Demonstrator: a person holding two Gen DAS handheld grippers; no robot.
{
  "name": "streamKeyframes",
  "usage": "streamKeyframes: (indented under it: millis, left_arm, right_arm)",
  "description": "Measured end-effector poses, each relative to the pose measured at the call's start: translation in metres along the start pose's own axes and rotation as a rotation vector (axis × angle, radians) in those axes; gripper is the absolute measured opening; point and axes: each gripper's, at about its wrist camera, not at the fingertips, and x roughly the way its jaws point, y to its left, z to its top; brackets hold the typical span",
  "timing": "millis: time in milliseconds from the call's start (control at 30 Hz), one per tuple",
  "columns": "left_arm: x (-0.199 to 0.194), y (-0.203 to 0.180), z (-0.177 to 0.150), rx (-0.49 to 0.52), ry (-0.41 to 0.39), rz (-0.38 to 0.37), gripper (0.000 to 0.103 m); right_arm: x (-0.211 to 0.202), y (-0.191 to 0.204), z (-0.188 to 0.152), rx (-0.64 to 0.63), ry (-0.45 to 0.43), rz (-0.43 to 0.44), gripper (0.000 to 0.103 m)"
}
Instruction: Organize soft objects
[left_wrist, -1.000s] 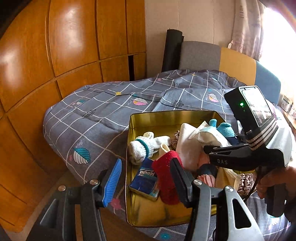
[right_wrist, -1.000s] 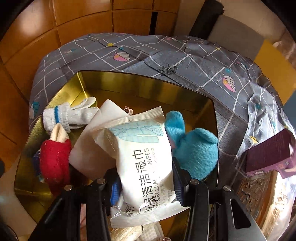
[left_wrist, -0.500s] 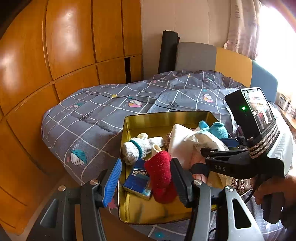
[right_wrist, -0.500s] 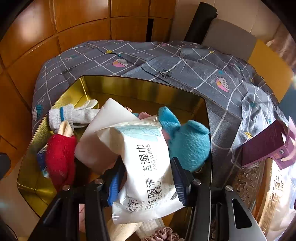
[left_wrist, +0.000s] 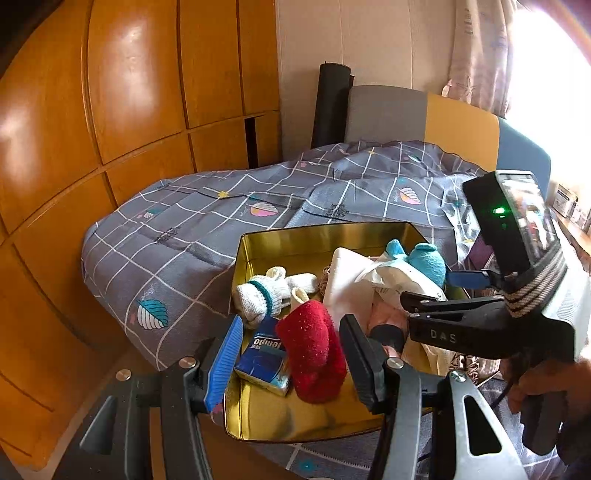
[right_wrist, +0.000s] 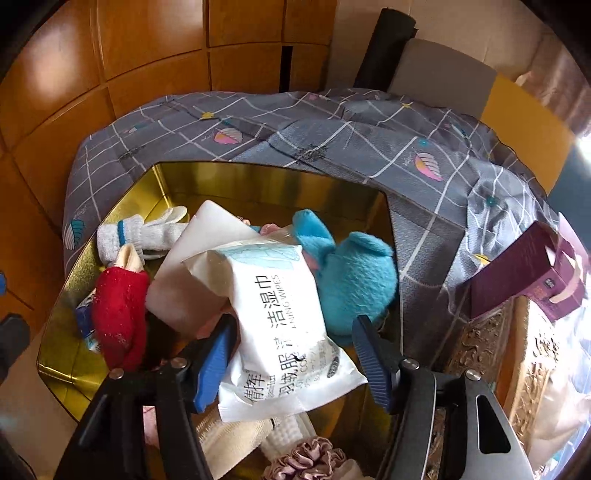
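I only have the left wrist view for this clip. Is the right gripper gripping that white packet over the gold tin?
Observer: No. The right gripper has its jaws opening; the wipes pack lies between them, and the pad on the picture's right stands clear of it.
Operator: What is under the pack's near end?
Observer: It overlaps a cream cloth at the near end of the gold tin.
Operator: Anything beyond the tin on that side?
Observer: A maroon box sits tilted on the quilt to the tin's right.
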Motion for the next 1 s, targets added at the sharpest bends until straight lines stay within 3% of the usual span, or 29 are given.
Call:
streamKeyframes:
  millis: [67,300,533,767,1000]
  left_arm:
    - [-0.001,-0.001,0.001,-0.001,-0.005,0.003,0.057]
    - [-0.01,-0.007,0.007,-0.015,-0.046,0.004,0.057]
    - [-0.03,-0.023,0.014,-0.018,-0.124,-0.047,0.067]
    - [-0.035,-0.053,0.013,0.032,-0.113,-0.007,0.067]
    - [-0.04,-0.06,0.007,0.025,-0.119,0.006,0.067]
  right_arm:
    - [-0.008,-0.002,-0.001,0.013,-0.025,-0.006,0.077]
    - [-0.044,-0.01,-0.011,0.046,-0.137,-0.073,0.084]
    - [-0.093,-0.024,-0.038,0.143,-0.281,-0.197,0.095]
    - [-0.118,-0.05,-0.068,0.256,-0.315,-0.274,0.096]
    - [-0.128,-0.064,-0.081,0.296,-0.322,-0.278,0.096]
